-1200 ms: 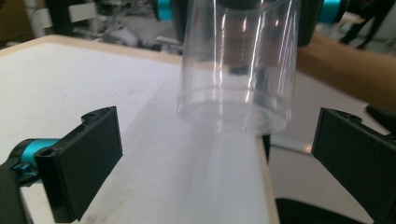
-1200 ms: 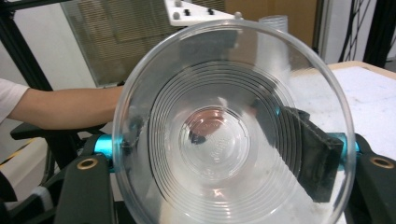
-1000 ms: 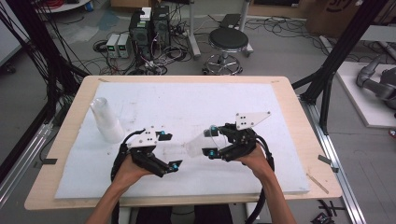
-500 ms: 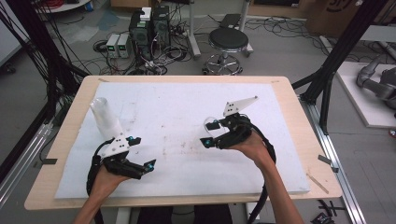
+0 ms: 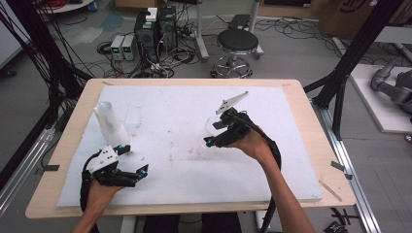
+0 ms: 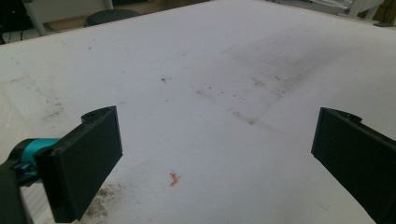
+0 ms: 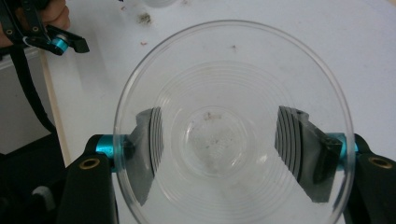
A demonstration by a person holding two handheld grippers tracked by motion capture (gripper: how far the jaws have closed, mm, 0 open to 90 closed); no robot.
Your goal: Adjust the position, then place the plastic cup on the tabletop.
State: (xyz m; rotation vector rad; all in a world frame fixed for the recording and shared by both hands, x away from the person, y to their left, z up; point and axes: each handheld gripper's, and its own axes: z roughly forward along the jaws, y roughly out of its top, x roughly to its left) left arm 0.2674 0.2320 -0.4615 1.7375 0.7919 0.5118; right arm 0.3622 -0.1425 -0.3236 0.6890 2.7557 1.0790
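Observation:
My right gripper (image 5: pixel 211 141) is right of the board's middle and raised off it. It is shut on a clear plastic cup (image 5: pixel 213 127). In the right gripper view the cup (image 7: pixel 224 84) has its wide mouth towards the camera, and both black pads (image 7: pixel 145 154) press its ribbed wall from outside. My left gripper (image 5: pixel 132 159) hangs low near the front left corner of the white board (image 5: pixel 272 174). In the left gripper view it (image 6: pixel 219 154) is open, with only bare board between the pads. A tilted stack of clear cups (image 5: pixel 111 124) stands just behind it.
The white foam board lies on a wooden table (image 5: pixel 316 145). A small orange scrap (image 6: pixel 173 178) lies on the board between the left jaws. Black frame posts (image 5: pixel 350 63) flank the table. A stool (image 5: pixel 237 43) and computer boxes (image 5: pixel 155 29) stand on the floor behind.
The left gripper has left the cup at the board's middle and drawn back to the front left. The right gripper has lifted the cup and carried it back and right.

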